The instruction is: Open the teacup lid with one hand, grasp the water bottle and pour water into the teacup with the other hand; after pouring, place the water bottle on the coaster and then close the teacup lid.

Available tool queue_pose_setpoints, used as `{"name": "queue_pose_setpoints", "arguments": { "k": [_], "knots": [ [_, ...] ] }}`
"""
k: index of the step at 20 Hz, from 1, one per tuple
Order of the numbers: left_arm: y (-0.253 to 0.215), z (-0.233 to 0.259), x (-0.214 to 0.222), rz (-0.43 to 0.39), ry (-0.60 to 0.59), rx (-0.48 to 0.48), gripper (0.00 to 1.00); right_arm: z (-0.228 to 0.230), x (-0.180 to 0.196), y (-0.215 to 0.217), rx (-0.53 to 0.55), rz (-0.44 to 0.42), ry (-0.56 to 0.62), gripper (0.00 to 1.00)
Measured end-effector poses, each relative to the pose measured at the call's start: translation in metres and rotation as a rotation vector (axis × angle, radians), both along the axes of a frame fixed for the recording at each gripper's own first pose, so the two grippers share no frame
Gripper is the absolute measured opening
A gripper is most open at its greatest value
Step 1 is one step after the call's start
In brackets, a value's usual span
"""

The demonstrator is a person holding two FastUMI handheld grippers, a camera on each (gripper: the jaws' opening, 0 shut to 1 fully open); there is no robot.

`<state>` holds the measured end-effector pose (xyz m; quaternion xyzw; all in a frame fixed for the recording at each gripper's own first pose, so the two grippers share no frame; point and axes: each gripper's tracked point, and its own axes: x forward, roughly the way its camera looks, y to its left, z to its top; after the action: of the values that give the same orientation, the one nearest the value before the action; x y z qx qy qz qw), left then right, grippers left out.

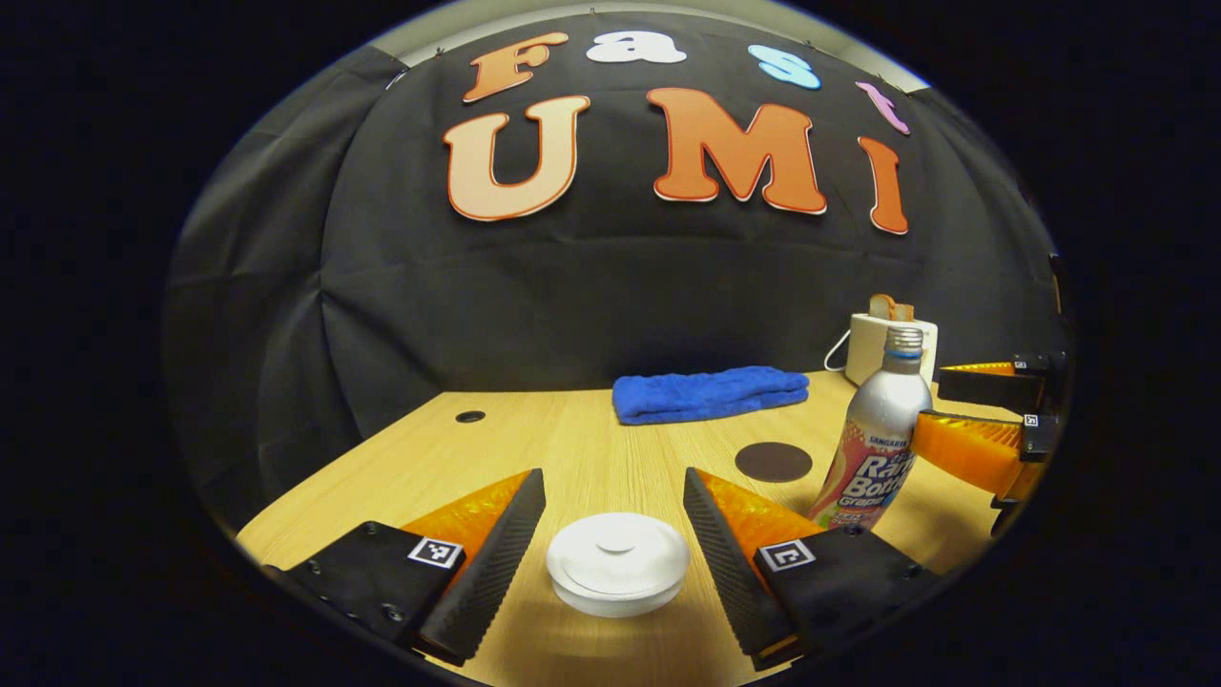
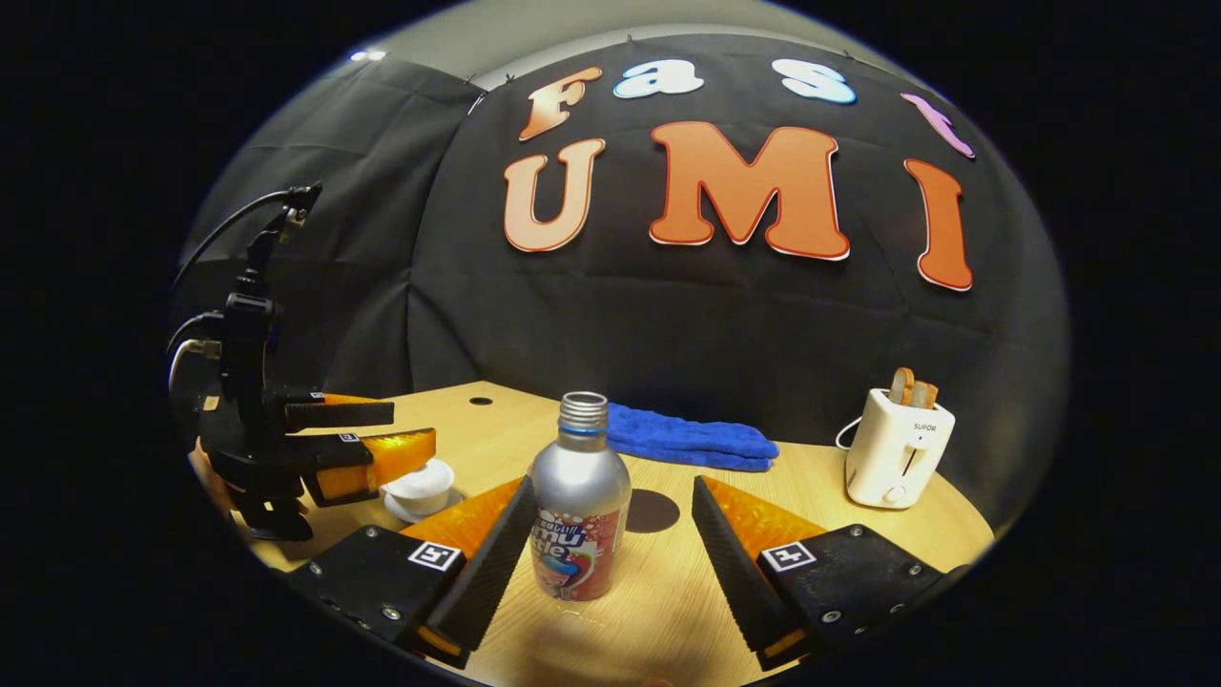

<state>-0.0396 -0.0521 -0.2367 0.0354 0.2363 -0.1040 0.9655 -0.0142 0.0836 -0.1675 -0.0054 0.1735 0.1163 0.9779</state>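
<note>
In the left gripper view, the left gripper (image 1: 615, 544) has its jaws spread around the teacup lid (image 1: 617, 558), not touching — the lid sits on the teacup at 6 o'clock. The water bottle (image 1: 876, 448) stands at 3 o'clock, with the coaster (image 1: 774, 462) beside it at 2. The right gripper (image 2: 615, 539) brackets the bottle, jaws spread. Opening step, I judge: next, pinch the lid's rim and lift.

The left gripper (image 1: 615, 563) has its jaws wide apart, low and level. The right gripper (image 2: 615, 563) is spread wide too, at 3 o'clock from it.
</note>
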Motion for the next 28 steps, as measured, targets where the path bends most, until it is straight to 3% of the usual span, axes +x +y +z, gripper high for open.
{"name": "queue_pose_setpoints", "arguments": {
  "k": [6, 7, 10, 13, 16, 17, 24, 28],
  "knots": [
    [-0.006, -0.026, -0.001, 0.004, 0.052, 0.027, 0.89, -0.019, 0.002, 0.006, 0.012, 0.021, 0.055, 0.98],
    [-0.005, -0.029, -0.001, 0.007, 0.059, 0.027, 0.81, -0.022, 0.002, 0.006, 0.015, 0.023, 0.060, 0.99],
    [-0.003, -0.032, -0.002, 0.017, 0.066, 0.030, 0.75, -0.027, 0.004, 0.007, 0.023, 0.022, 0.076, 0.98],
    [0.000, -0.031, 0.003, 0.025, 0.058, 0.037, 0.55, -0.032, 0.004, 0.008, 0.028, 0.022, 0.092, 0.99],
    [0.006, -0.028, 0.007, 0.050, 0.029, 0.030, 0.51, -0.036, 0.005, 0.009, 0.022, 0.027, 0.103, 0.98],
    [0.006, -0.027, 0.008, 0.053, 0.027, 0.025, 0.31, -0.038, 0.004, 0.009, 0.020, 0.027, 0.107, 0.99],
    [0.017, -0.008, 0.013, 0.088, -0.034, 0.004, 0.34, -0.052, 0.007, 0.019, 0.006, 0.046, 0.157, 0.98],
    [0.029, 0.000, 0.011, 0.098, -0.057, 0.026, 0.34, -0.058, 0.007, 0.027, -0.004, 0.054, 0.172, 0.86]
  ]
}}
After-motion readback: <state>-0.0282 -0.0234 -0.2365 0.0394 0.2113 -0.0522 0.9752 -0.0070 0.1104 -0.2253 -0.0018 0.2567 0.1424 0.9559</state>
